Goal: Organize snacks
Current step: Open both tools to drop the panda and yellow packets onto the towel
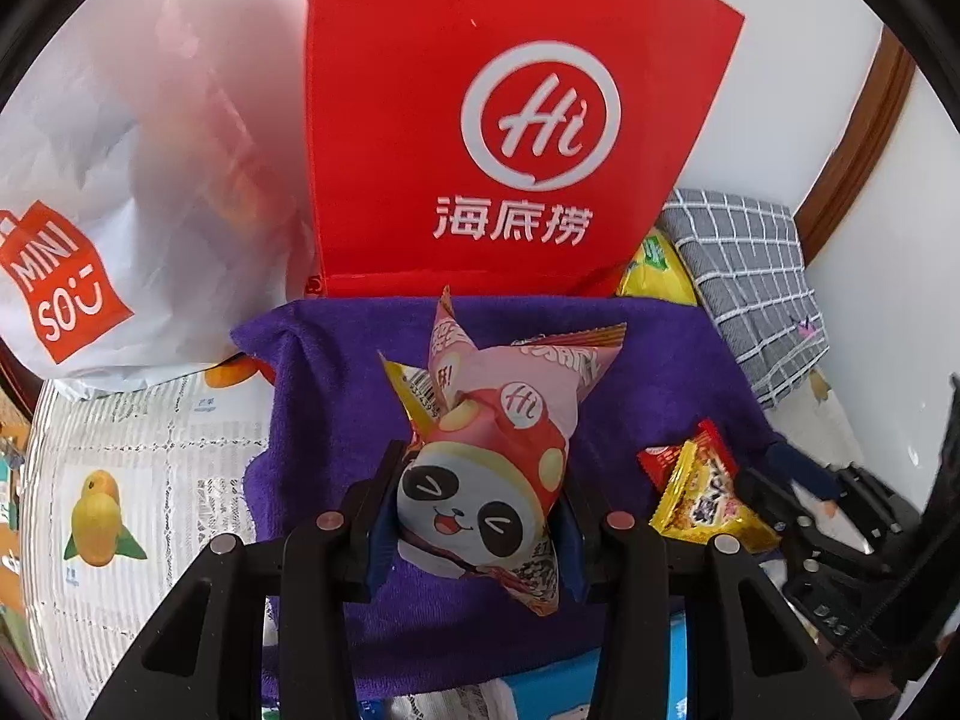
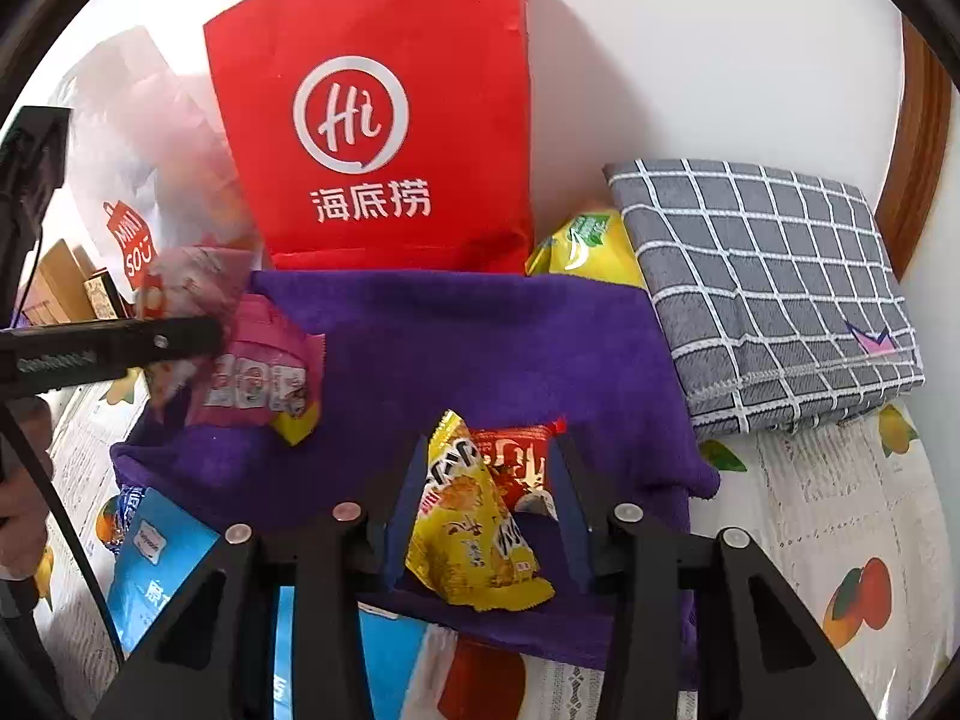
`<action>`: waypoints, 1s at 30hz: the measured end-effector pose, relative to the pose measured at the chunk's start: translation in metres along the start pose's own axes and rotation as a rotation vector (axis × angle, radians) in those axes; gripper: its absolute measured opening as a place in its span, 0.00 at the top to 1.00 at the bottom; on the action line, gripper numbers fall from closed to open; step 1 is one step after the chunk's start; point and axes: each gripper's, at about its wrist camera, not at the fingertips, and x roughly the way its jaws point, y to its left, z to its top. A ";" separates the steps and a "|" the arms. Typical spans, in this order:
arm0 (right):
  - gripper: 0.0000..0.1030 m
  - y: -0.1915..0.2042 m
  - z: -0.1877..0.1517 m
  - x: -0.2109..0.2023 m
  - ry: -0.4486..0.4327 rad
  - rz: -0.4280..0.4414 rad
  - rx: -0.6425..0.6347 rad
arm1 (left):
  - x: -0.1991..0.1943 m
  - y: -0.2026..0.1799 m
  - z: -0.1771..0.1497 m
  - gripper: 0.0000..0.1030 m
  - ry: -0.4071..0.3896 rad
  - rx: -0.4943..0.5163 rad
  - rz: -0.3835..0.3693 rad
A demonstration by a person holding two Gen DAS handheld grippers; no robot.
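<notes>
My left gripper (image 1: 480, 468) is shut on a pink and red snack packet with a panda face (image 1: 480, 480) and holds it above the purple towel (image 1: 660, 372). From the right wrist view the same packet (image 2: 258, 360) shows blurred at the left, under the left gripper's black finger (image 2: 150, 342). A yellow snack packet (image 2: 474, 540) and a red one (image 2: 516, 456) behind it lie on the purple towel (image 2: 480, 348). My right gripper (image 2: 491, 444) stands open around both, its blue pads beside them. The left wrist view shows the yellow packet (image 1: 708, 504) at the right.
A red paper bag with a "Hi" logo (image 2: 372, 120) stands upright behind the towel, with a white Miniso bag (image 1: 90, 240) to its left. A folded grey checked cloth (image 2: 768, 288) and a yellow-green bag (image 2: 588, 240) lie at the right. A blue packet (image 2: 162, 552) lies front left on the fruit-print tablecloth (image 2: 840, 510).
</notes>
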 end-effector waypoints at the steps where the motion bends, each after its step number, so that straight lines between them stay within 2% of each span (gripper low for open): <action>1: 0.57 0.001 0.000 -0.001 -0.003 -0.001 -0.003 | 0.004 -0.001 -0.002 0.60 0.016 0.008 -0.004; 7: 0.56 0.002 0.002 -0.011 -0.021 -0.030 -0.009 | 0.011 0.002 -0.011 0.58 0.061 0.014 -0.029; 10: 0.51 0.002 0.003 -0.019 -0.025 -0.038 -0.003 | 0.010 0.000 -0.013 0.56 0.075 0.026 -0.031; 14: 0.47 0.006 0.000 -0.031 -0.030 -0.053 -0.016 | 0.012 0.000 -0.017 0.44 0.104 0.021 -0.029; 16: 0.44 0.008 -0.001 -0.037 -0.034 -0.063 -0.020 | 0.012 -0.001 -0.018 0.34 0.108 0.027 -0.013; 19: 0.38 0.009 -0.003 -0.047 -0.042 -0.077 -0.024 | 0.004 -0.006 -0.020 0.27 0.068 0.066 0.048; 21: 0.36 0.010 -0.006 -0.053 -0.040 -0.093 -0.018 | -0.001 -0.009 -0.022 0.22 0.056 0.081 0.058; 30: 0.36 0.011 -0.016 -0.075 -0.013 -0.129 0.026 | -0.028 -0.005 -0.028 0.22 0.028 0.061 0.037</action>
